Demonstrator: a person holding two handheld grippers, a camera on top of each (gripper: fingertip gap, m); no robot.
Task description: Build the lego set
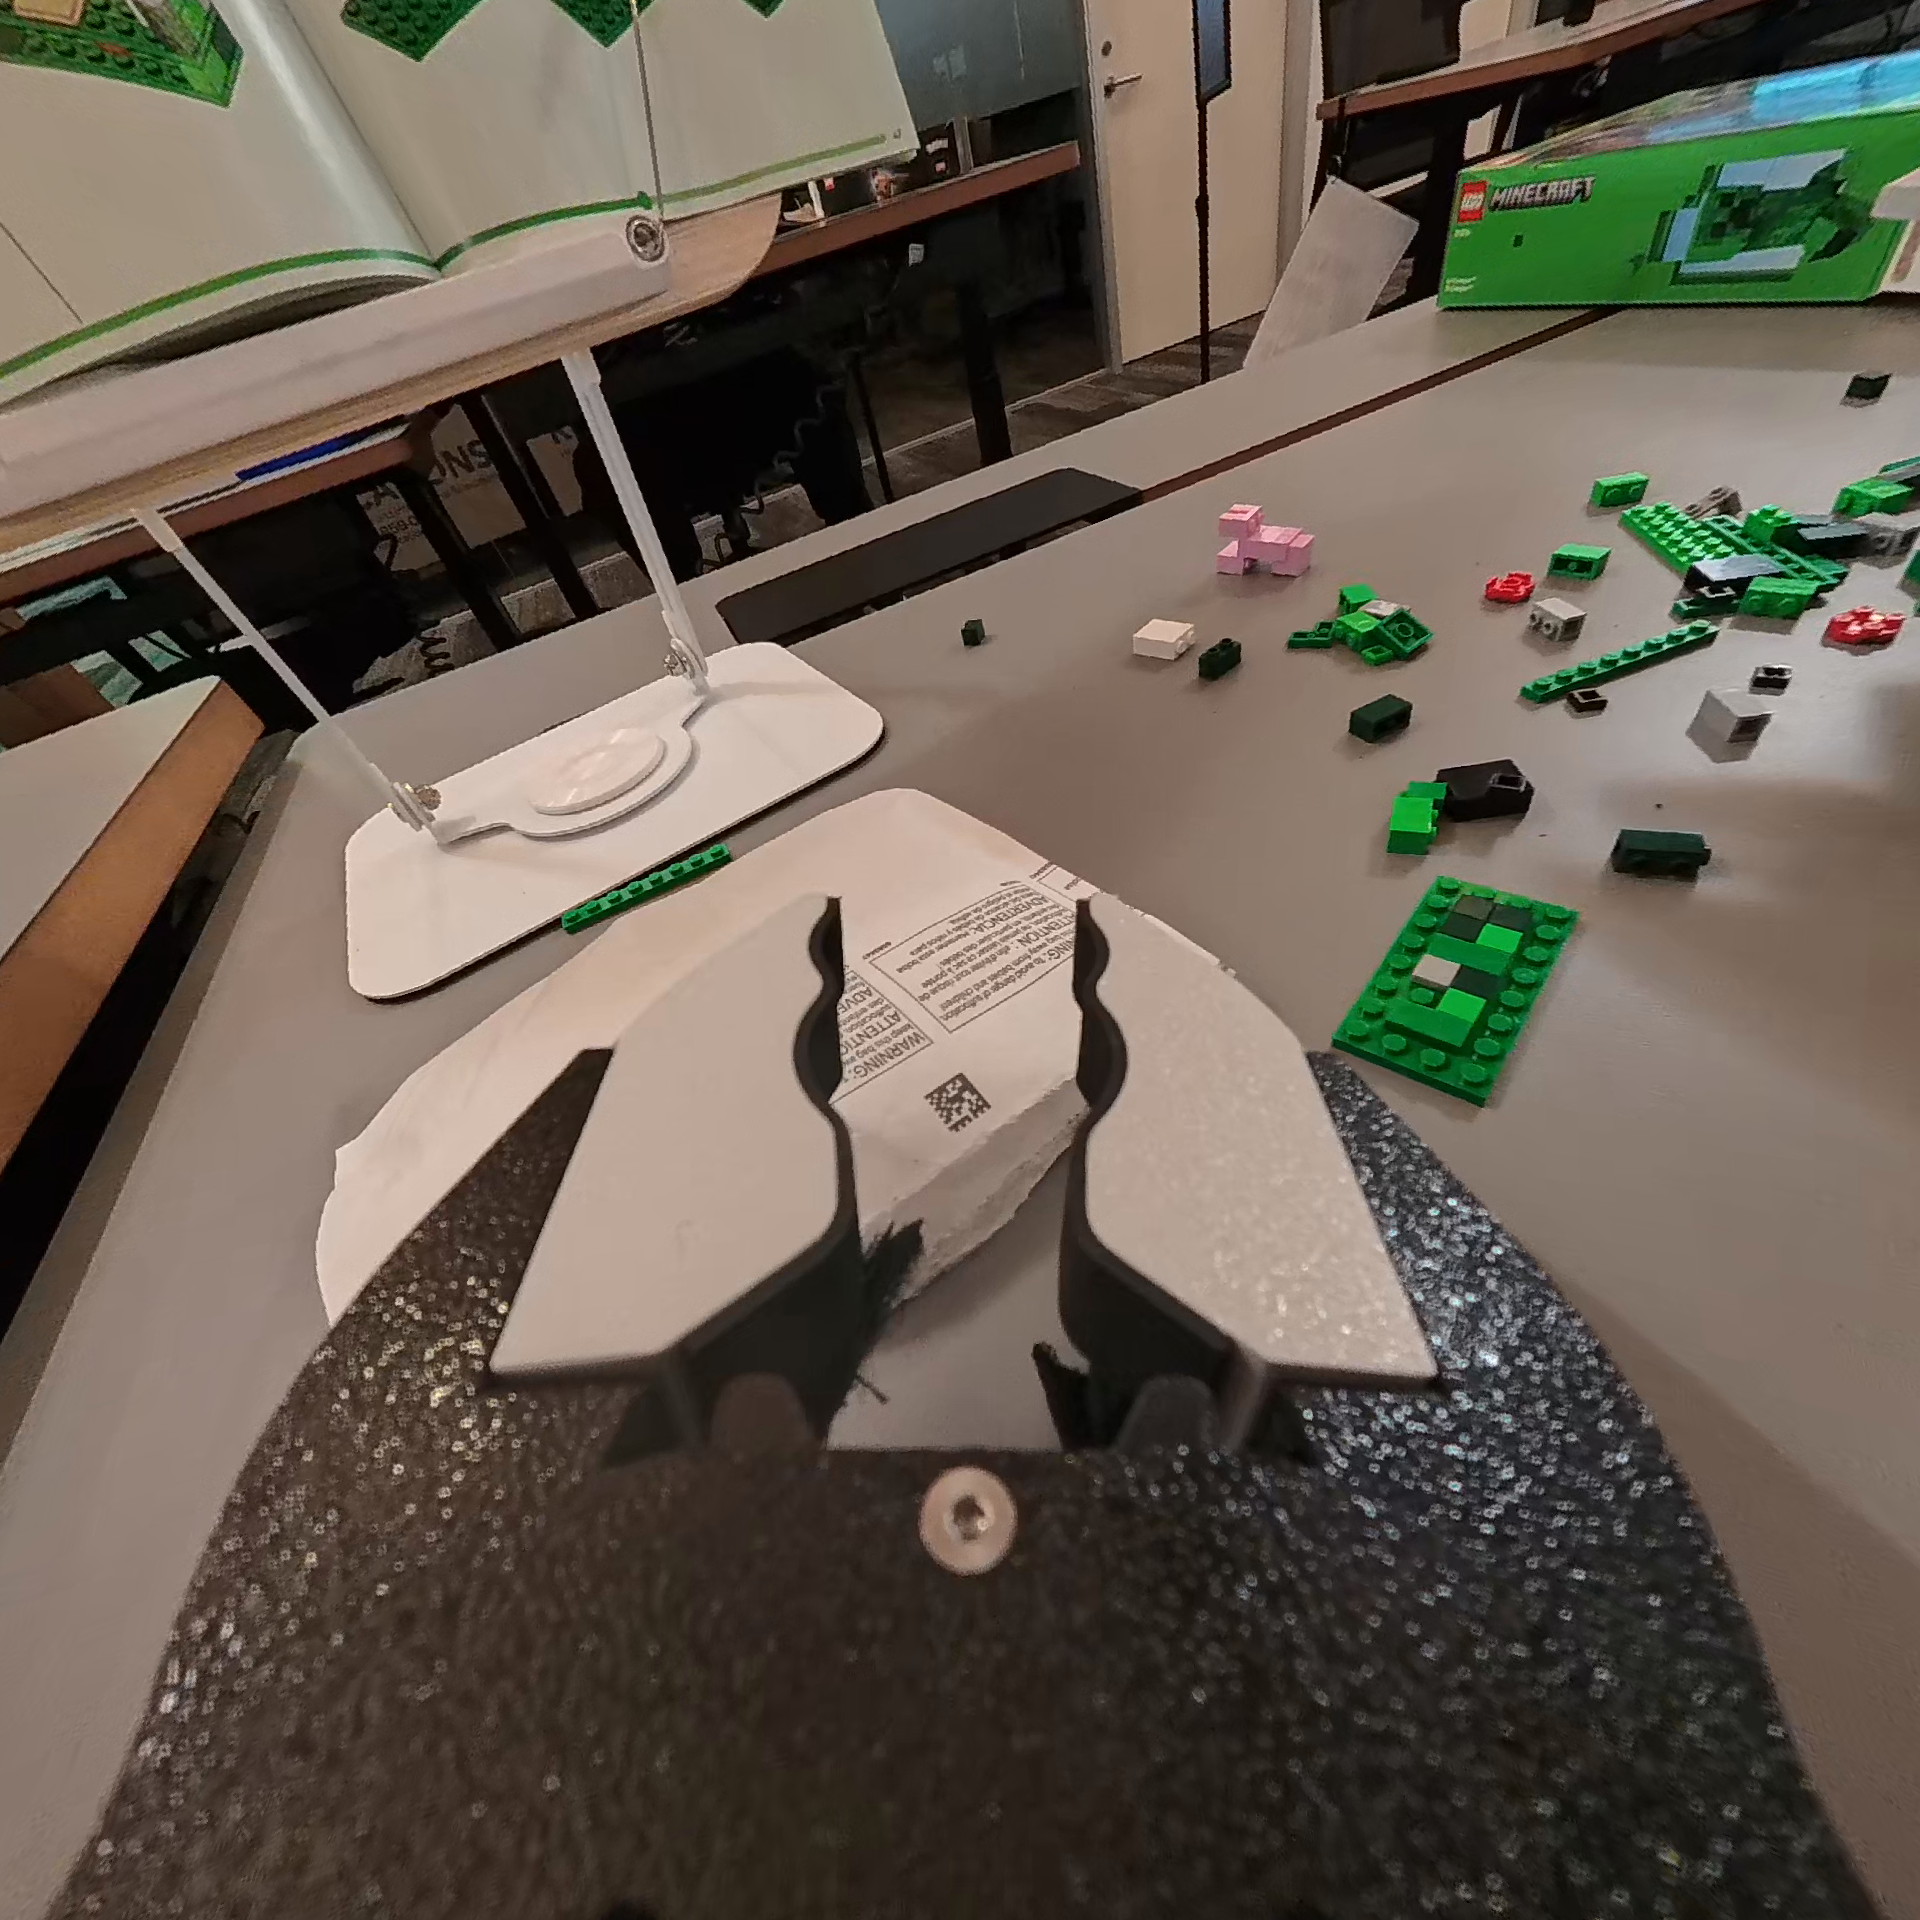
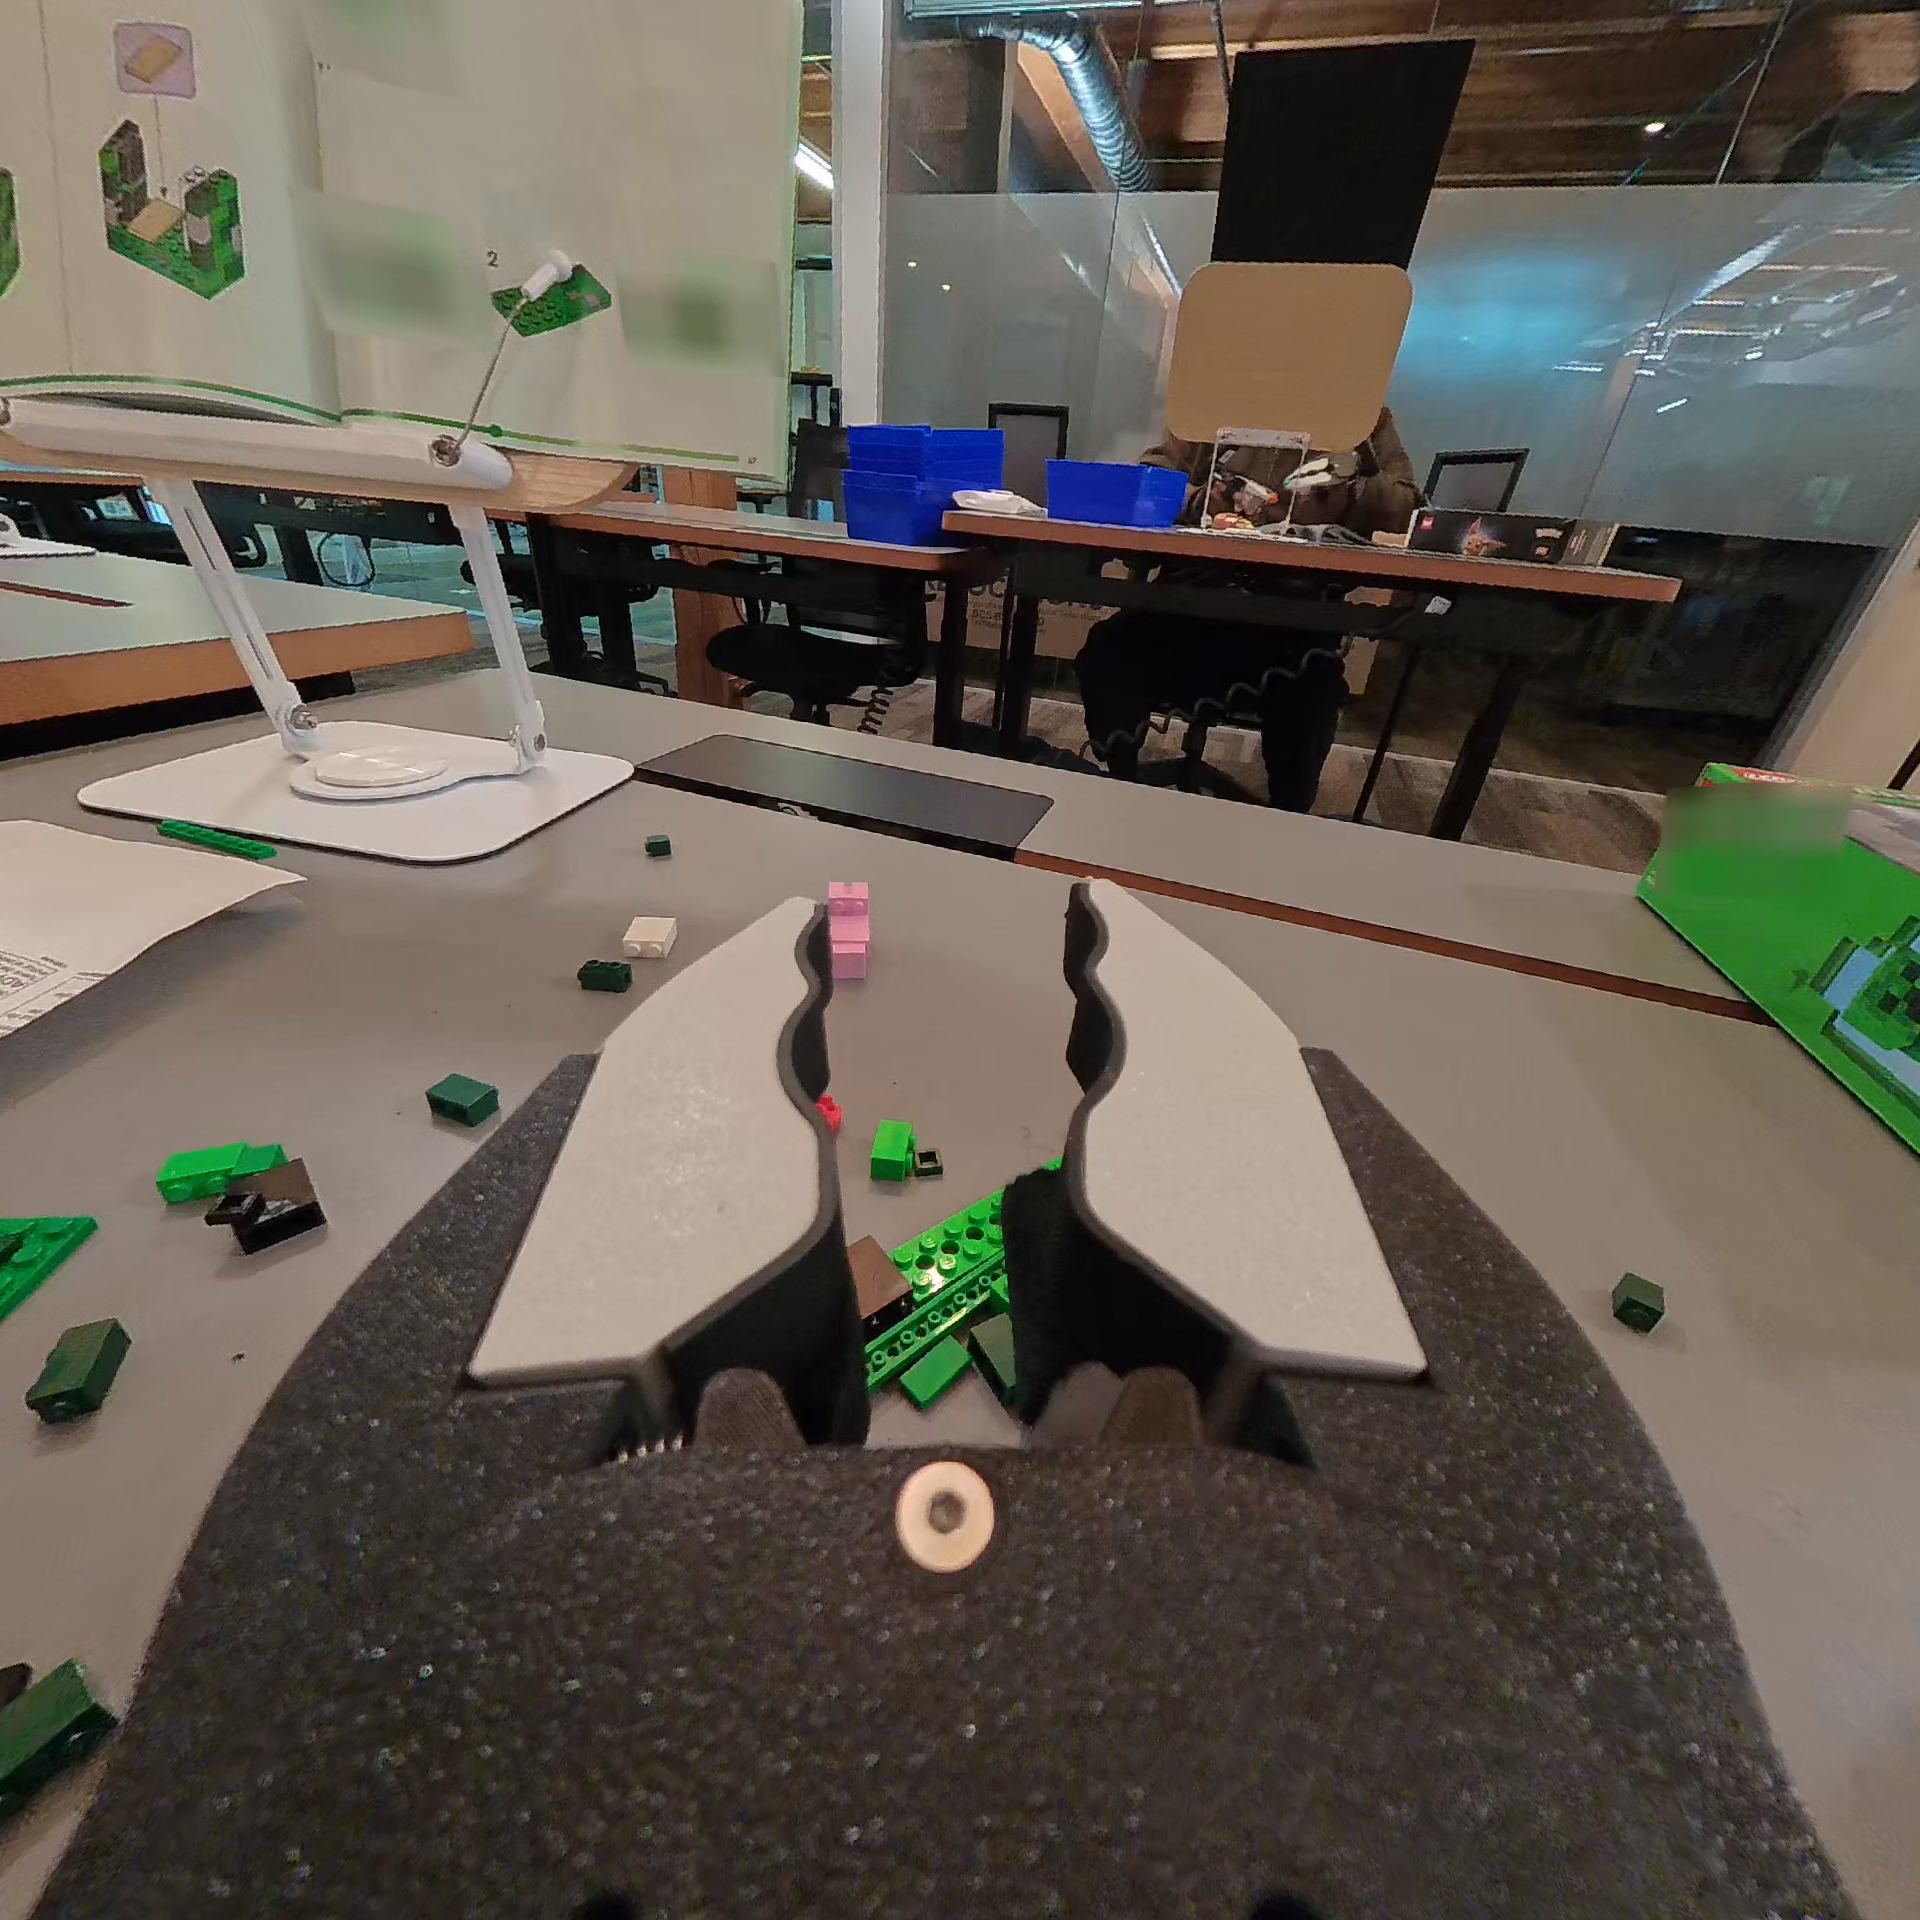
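An office workroom of glass partitions and rows of desks surrounds your grey table (image 1: 1195, 790), strewn with loose lego pieces. Your left gripper (image 1: 954, 914) hangs with its jaws spread and empty above a white paper bag (image 1: 935, 883), which lies flat near the table's left edge in front of the white book stand (image 1: 613, 810); whether the bag holds anything cannot be told. Just right of it sits the green studded plate (image 1: 1455, 987), partly tiled in greens and white. Your right gripper (image 2: 945, 914) is likewise spread and empty, over a heap of green plates (image 2: 940, 1288) half hidden by its fingers. The pink pig figure (image 2: 848, 930) stands beyond its left fingertip. Only the left wrist view shows the plate whole; the right wrist view cuts it off at its left edge. Only the right wrist view shows stacked blue bins (image 2: 925, 478) on a far desk, contents unseen, and a seated person behind. The green set box (image 1: 1683, 218) rests toward the far right corner. The instruction booklet (image 2: 395, 208) stands open, partly blurred.
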